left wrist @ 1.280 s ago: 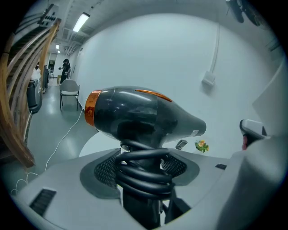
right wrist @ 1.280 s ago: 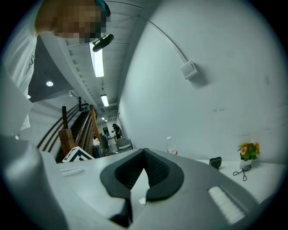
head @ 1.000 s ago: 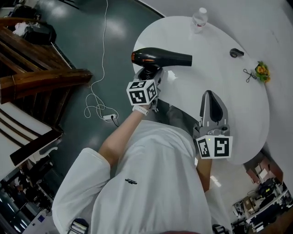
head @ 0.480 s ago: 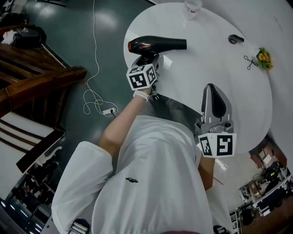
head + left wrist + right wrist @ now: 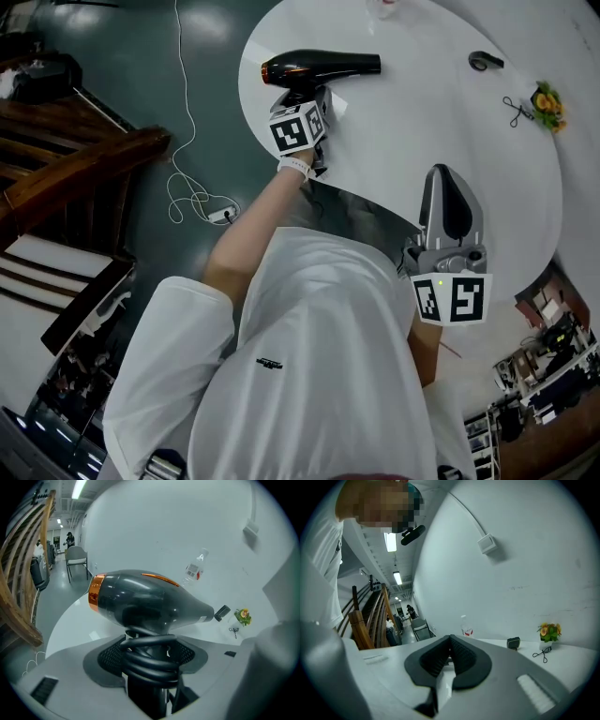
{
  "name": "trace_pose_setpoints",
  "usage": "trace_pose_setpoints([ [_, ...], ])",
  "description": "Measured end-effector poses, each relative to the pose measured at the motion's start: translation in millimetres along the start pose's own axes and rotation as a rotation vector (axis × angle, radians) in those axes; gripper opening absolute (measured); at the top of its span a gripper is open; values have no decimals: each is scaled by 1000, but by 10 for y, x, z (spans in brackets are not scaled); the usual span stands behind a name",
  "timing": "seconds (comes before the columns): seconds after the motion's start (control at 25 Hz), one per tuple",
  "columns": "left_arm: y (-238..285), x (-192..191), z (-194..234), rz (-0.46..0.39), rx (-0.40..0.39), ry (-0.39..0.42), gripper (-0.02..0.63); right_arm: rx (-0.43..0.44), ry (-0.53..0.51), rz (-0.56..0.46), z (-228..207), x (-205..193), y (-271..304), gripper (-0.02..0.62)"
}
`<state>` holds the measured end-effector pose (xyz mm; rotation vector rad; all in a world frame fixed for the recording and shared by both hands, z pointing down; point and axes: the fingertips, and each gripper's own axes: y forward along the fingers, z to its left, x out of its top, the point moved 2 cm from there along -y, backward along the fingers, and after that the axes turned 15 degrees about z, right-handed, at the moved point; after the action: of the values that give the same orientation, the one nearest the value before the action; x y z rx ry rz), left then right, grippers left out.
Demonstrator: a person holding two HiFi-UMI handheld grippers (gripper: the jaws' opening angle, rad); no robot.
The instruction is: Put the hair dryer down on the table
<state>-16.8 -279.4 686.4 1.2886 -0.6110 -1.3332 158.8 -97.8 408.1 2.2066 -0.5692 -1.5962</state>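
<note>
Well, we squeeze our left tongs [image 5: 302, 97] tight on the handle of the hair dryer [image 5: 323, 67], where its black cord [image 5: 149, 660] is wound round. Its fat body sticks out just past the tips of those tongs. It lies sideways over the white table [image 5: 422, 122], with its nose toward the side of our right tongs [image 5: 442, 180]. We cannot tell if it touches the table. Our right tongs are pressed together with nothing in them, well apart from the dryer.

Scissors [image 5: 512, 108] beside flowers [image 5: 547, 98]; white cable [image 5: 221, 215] coiled on floor [image 5: 216, 56] near wooden stairs [image 5: 75, 169]
</note>
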Motion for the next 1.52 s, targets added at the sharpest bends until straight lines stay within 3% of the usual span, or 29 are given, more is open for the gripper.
trace_pose_setpoints([
  [0.48,242,48,-36,15,102,12,285,-12,34,4,-269,-7,68,11],
  [0.64,273,26,-87,31,137,51,304,-8,34,-3,-323,-2,46,11],
  [0.8,297,-17,-149,36,106,101,351,8,23,-11,-359,-10,-4,11],
  [1.08,108,-143,-35,52,97,76,353,48,-13,-35,-304,74,-119,11],
  [1.52,-362,-581,-131,15,60,111,353,115,-58,-62,-139,6,-317,11],
])
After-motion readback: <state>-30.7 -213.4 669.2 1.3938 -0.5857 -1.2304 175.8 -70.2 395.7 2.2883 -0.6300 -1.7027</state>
